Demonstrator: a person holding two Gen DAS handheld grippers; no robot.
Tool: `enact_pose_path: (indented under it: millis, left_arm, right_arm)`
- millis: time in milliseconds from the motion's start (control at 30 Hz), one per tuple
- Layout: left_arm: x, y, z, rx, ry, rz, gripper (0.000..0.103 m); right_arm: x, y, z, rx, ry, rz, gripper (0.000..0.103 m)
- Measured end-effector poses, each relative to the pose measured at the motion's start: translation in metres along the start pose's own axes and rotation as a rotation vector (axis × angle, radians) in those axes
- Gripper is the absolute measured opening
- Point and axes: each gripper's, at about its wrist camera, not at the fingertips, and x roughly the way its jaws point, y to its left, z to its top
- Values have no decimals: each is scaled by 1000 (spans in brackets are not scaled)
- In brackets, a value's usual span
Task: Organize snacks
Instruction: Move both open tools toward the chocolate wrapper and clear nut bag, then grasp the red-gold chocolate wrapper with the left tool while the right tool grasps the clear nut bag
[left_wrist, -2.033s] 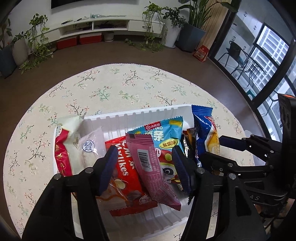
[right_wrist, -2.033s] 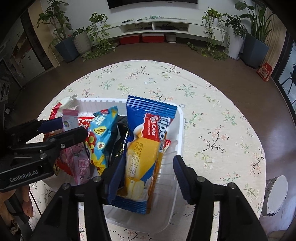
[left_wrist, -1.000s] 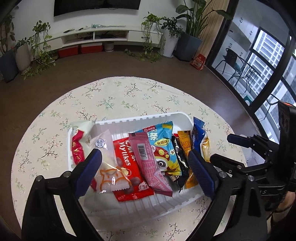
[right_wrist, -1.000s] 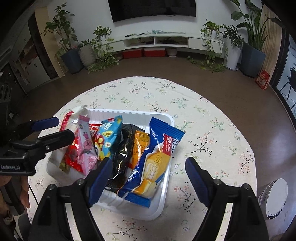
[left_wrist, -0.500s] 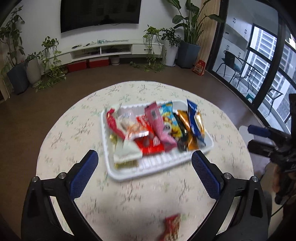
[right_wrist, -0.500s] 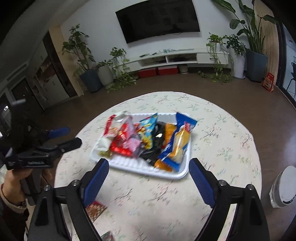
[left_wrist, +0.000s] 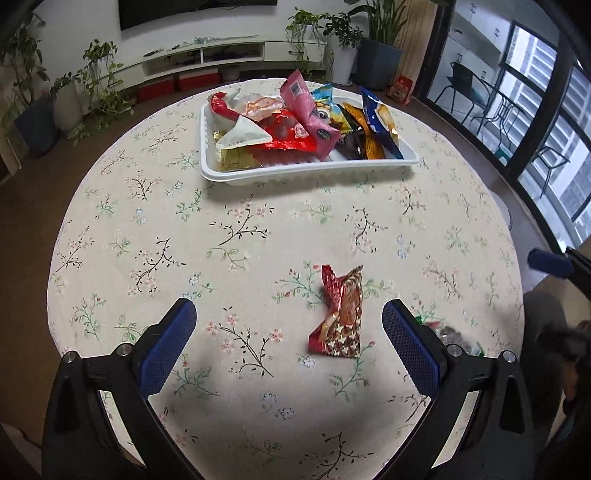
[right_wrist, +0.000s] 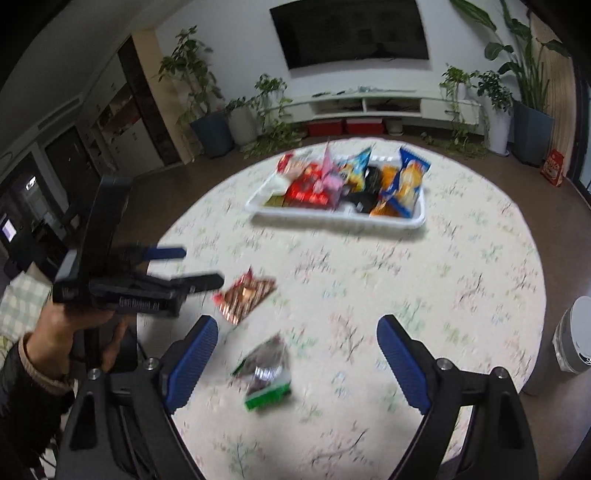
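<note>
- Progress, as I judge it: most of the sorting looks done; the white ribbed plastic tray (left_wrist: 310, 173) at the far side of the round desk with its floral cloth (left_wrist: 258, 229) already carries a crowded row of packets, and only the strays near the front edge are left to bring in.
- Left to do: two loose packets lie on the cloth, well apart from the tray; the red foil snack packet with a star pattern (left_wrist: 341, 314) and the dark packet with a green end (right_wrist: 267, 373) (blurred in the right wrist view, so its print is unreadable).
- Count in the tray: roughly nine packets, overlapping so an exact figure is uncertain; a red-and-white one, a clear one, a white one, a gold one lying flat, a red one, a pink one, a light blue one, a black-and-orange pair and a dark blue one at the right end.
- The left claw (left_wrist: 291, 347) is spread fully wide and pinches nothing; the red foil packet lies on the cloth between its blue pads, untouched.
- The right claw (right_wrist: 295, 354) is also spread wide and empty; the dark green-ended packet lies on the cloth between its fingers, nearer the left one.
- Counted: one tray, two claws, two stray packets.
</note>
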Motion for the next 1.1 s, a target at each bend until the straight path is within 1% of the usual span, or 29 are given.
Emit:
enact_pose_path:
  millis: [133, 267, 400, 433, 467, 500, 567, 633, 667, 733, 800, 867, 900, 933, 967, 1000, 1033, 1067, 1100]
  left_arm:
    - [5, -9, -3, 77, 6, 13, 102]
    - [21, -19, -3, 161, 55, 10, 102]
    - [34, -31, -6, 236, 76, 18, 100]
    - [37, -32, -6, 241, 80, 18, 95]
    - [41, -32, -4, 240, 86, 16, 88]
    - [44, -31, -3, 238, 91, 15, 84]
    - [49, -30, -2, 237, 105, 12, 68]
    - [52, -29, -2, 238, 110, 0, 59]
    - [52, -28, -1, 234, 109, -6, 57]
    - [53, -29, 0, 238, 110, -6, 56]
    - [55, -28, 3, 235, 114, -16, 52]
    - [57, -29, 4, 235, 120, -25, 47]
    - [57, -30, 4, 239, 121, -27, 44]
    - [57, -31, 5, 242, 124, -34, 37]
    - [57, -32, 5, 241, 127, -38, 35]
    - [58, -32, 5, 241, 128, -38, 34]
    - [58, -32, 5, 238, 130, -44, 31]
    - [58, -32, 5, 234, 132, -46, 26]
    - [57, -32, 5, 232, 130, -48, 24]
  right_arm:
    - [11, 13, -15, -36, 23, 1, 87]
    - [26, 22, -16, -76, 38, -11, 84]
    - [45, 29, -18, -143, 91, -26, 75]
    - [49, 30, -19, -150, 106, -35, 73]
    - [54, 29, -19, -155, 123, -40, 72]
    - [57, 29, -19, -160, 132, -43, 71]
    - [63, 29, -21, -170, 153, -48, 71]
    - [67, 29, -23, -179, 170, -55, 68]
    - [69, 28, -25, -181, 181, -53, 68]
    - [73, 28, -28, -179, 197, -45, 65]
    - [73, 28, -29, -179, 199, -44, 65]
    - [73, 29, -30, -177, 200, -38, 62]
    - [73, 29, -30, -177, 201, -33, 60]
    - [73, 29, -29, -178, 203, -32, 56]
    - [73, 29, -30, -182, 207, -27, 54]
    - [73, 30, -29, -183, 210, -24, 47]
    - [73, 30, -30, -181, 212, -19, 43]
    - [72, 31, -30, -179, 213, -16, 42]
    - [72, 31, -31, -175, 213, -10, 39]
